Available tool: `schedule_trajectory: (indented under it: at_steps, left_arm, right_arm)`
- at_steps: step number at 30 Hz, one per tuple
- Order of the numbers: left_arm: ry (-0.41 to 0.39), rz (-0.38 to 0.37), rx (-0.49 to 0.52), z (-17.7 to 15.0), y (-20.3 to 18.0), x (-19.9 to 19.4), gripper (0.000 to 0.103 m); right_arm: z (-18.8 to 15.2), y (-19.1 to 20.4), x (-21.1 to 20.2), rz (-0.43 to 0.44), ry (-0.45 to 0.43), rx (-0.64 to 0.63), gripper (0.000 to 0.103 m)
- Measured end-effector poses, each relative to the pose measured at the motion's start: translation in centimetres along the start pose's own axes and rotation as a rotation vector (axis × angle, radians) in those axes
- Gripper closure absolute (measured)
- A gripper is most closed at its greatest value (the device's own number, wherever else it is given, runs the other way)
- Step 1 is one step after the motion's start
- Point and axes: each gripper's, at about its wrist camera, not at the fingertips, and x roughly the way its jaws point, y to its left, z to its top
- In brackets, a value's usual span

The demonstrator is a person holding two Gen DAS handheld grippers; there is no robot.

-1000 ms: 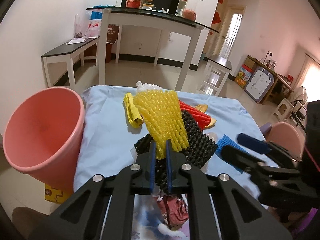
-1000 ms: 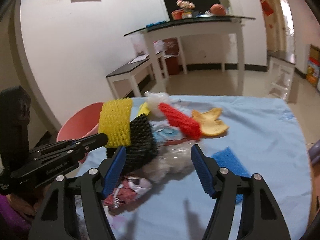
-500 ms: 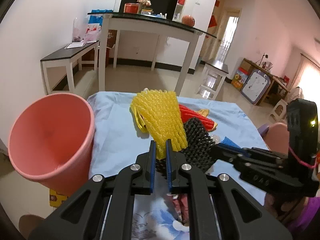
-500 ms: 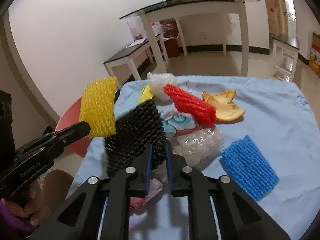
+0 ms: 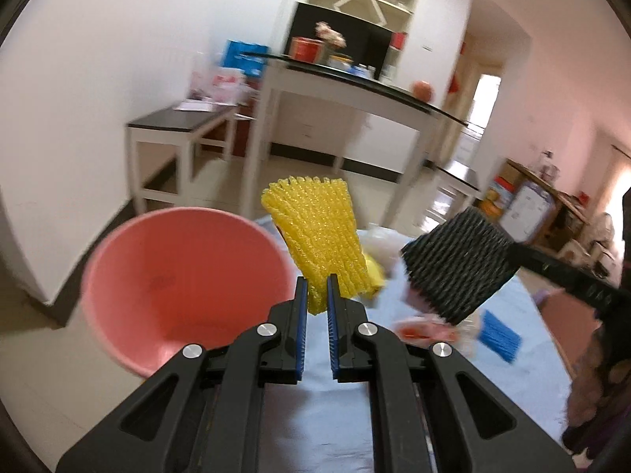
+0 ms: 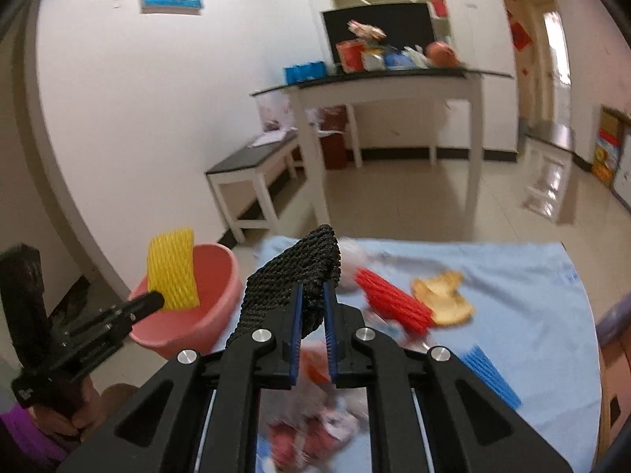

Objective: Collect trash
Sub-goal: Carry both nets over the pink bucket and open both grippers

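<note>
Lifted yellow foam net [image 5: 320, 236] (ribbed, upright)

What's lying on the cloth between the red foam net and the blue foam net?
In the right wrist view, an orange peel lies on the blue cloth just past the red foam net; the rest of the stretch toward the blue foam net is bare cloth.

Bucket [image 6: 189, 307] left of table [image 6: 532, 276], foam nets [image 6: 390, 307] and peel [image 6: 441, 297] on table

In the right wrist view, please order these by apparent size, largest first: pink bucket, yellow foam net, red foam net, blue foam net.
1. pink bucket
2. red foam net, yellow foam net and blue foam net: too similar to rank, and distance differs.
</note>
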Motion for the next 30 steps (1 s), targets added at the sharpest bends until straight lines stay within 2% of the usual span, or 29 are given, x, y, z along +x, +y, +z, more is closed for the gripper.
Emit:
schedule_trajectory:
  at_steps: [3, 9, 15, 20, 24, 27, 29, 30]
  left_arm:
    - [-0.011, 0.064, -0.03, -0.1, 2.4, -1.2, 0.094]
    - [0.021, 0.172, -0.083, -1.0, 6.1, -2.5, 0.094]
    - [0.067, 0.215, -0.095, -1.8, 7.4, -2.2, 0.094]
    - [0.102, 0.241, -0.099, -2.4, 7.8, -1.1, 0.094]
    - [0.132, 0.251, -0.115, -2.6, 8.1, -0.4, 0.091]
    - [0.152, 0.257, -0.124, -2.6, 8.2, -0.1, 0.082]
    - [0.155, 0.25, -0.142, -2.7, 8.4, 0.0, 0.075]
    - [0.156, 0.25, -0.15, -2.7, 8.5, 0.0, 0.074]
  right_arm:
    - [1.3, 3.0, 1.6, 0.039, 0.0, -0.055, 0.093]
    - [2.3, 8.4, 5.5, 0.084, 0.044, -0.138, 0.093]
    - [1.7, 12.3, 9.5, 0.087, 0.095, -0.224, 0.093]
    - [1.2, 13.5, 12.3, 0.09, 0.152, -0.245, 0.092]
    - [0.9, 13.7, 12.9, 0.094, 0.159, -0.252, 0.09]
    - [0.8, 13.4, 13.2, 0.111, 0.165, -0.24, 0.079]
    - [0.7, 13.2, 13.0, 0.123, 0.16, -0.23, 0.066]
    - [0.7, 13.1, 12.8, 0.126, 0.157, -0.225, 0.065]
